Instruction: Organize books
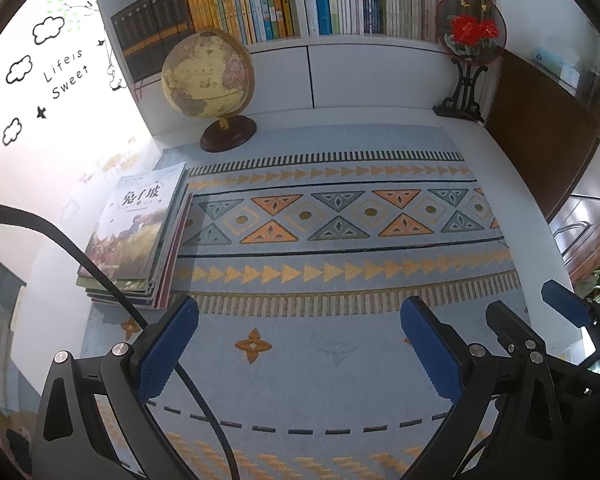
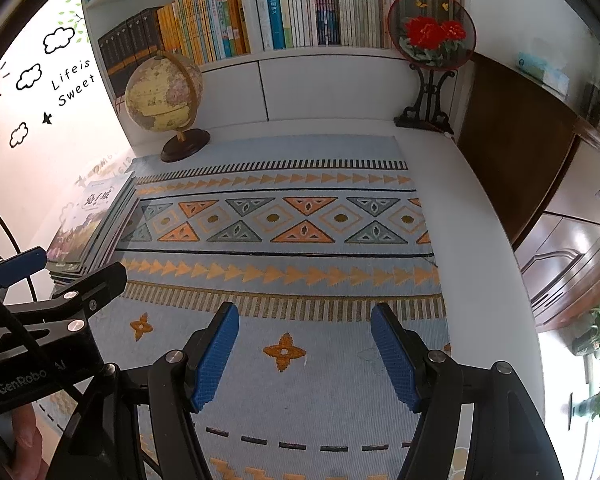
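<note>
- The left tongs (image 1: pixel 300 348) stood wide open with nothing between the blue pads, poised above the patterned mat (image 1: pixel 340 220).
- The right tongs (image 2: pixel 305 354) were likewise spread and empty, just beside the left ones, over the near part of the same mat.
- The stack of books (image 1: pixel 140 236) lay flat at the mat's left edge, against the wall, ahead and to the left of both tongs; neither touched it.
- The stack looked like thin, glossy paperbacks, edges slightly staggered. By my judgement each would be light but floppy, and the slick covers could slide over one another.
- A sensible hold seemed to be at the spine or an overhanging edge of the top book, pinching its thickness, not the bendy middle.
- Lifting the whole stack would likely be heavy and prone to fanning out.
- Beyond stood a globe (image 1: pixel 208 76) and a bookshelf (image 1: pixel 300 40) already packed with upright volumes, with a fan ornament (image 1: pixel 470 28) to the right.
</note>
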`<act>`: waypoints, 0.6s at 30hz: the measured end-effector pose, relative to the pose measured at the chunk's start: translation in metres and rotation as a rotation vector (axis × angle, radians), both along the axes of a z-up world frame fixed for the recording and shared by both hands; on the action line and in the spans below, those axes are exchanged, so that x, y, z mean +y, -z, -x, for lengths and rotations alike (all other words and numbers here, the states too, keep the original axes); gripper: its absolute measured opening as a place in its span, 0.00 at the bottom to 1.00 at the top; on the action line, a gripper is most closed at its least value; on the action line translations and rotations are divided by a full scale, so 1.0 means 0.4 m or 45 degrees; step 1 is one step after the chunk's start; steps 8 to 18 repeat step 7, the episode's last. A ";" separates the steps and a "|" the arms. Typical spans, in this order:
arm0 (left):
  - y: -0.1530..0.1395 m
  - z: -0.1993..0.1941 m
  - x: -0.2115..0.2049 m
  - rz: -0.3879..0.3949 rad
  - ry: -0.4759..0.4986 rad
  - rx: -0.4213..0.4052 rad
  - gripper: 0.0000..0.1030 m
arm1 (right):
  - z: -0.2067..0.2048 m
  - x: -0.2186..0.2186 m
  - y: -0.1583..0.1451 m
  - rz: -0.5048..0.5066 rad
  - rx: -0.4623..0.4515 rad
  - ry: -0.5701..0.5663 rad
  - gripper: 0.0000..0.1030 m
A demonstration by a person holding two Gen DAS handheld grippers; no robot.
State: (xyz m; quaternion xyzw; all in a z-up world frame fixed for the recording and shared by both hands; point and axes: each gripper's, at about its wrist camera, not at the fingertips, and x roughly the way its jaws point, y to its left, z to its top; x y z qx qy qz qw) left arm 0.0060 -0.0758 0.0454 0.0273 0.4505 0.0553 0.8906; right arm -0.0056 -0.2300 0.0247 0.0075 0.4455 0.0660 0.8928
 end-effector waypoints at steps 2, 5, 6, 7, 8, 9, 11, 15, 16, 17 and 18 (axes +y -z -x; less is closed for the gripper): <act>-0.003 0.000 0.013 -0.003 -0.005 0.003 0.98 | -0.007 0.007 -0.002 -0.006 0.007 0.008 0.65; -0.001 0.001 0.045 0.006 0.005 -0.008 0.98 | -0.014 0.026 -0.006 -0.016 -0.001 0.015 0.65; 0.000 0.003 0.053 -0.007 0.016 -0.018 0.98 | -0.016 0.034 -0.008 -0.018 -0.002 0.020 0.65; 0.002 0.002 0.060 -0.017 0.025 -0.015 0.98 | -0.017 0.043 -0.009 -0.018 -0.005 0.026 0.65; 0.002 0.002 0.060 -0.017 0.025 -0.015 0.98 | -0.017 0.043 -0.009 -0.018 -0.005 0.026 0.65; 0.002 0.002 0.060 -0.017 0.025 -0.015 0.98 | -0.017 0.043 -0.009 -0.018 -0.005 0.026 0.65; 0.002 0.002 0.060 -0.017 0.025 -0.015 0.98 | -0.017 0.043 -0.009 -0.018 -0.005 0.026 0.65; 0.002 0.002 0.060 -0.017 0.025 -0.015 0.98 | -0.017 0.043 -0.009 -0.018 -0.005 0.026 0.65; 0.002 0.002 0.060 -0.017 0.025 -0.015 0.98 | -0.017 0.043 -0.009 -0.018 -0.005 0.026 0.65; 0.002 0.002 0.060 -0.017 0.025 -0.015 0.98 | -0.017 0.043 -0.009 -0.018 -0.005 0.026 0.65; 0.002 0.002 0.060 -0.017 0.025 -0.015 0.98 | -0.017 0.043 -0.009 -0.018 -0.005 0.026 0.65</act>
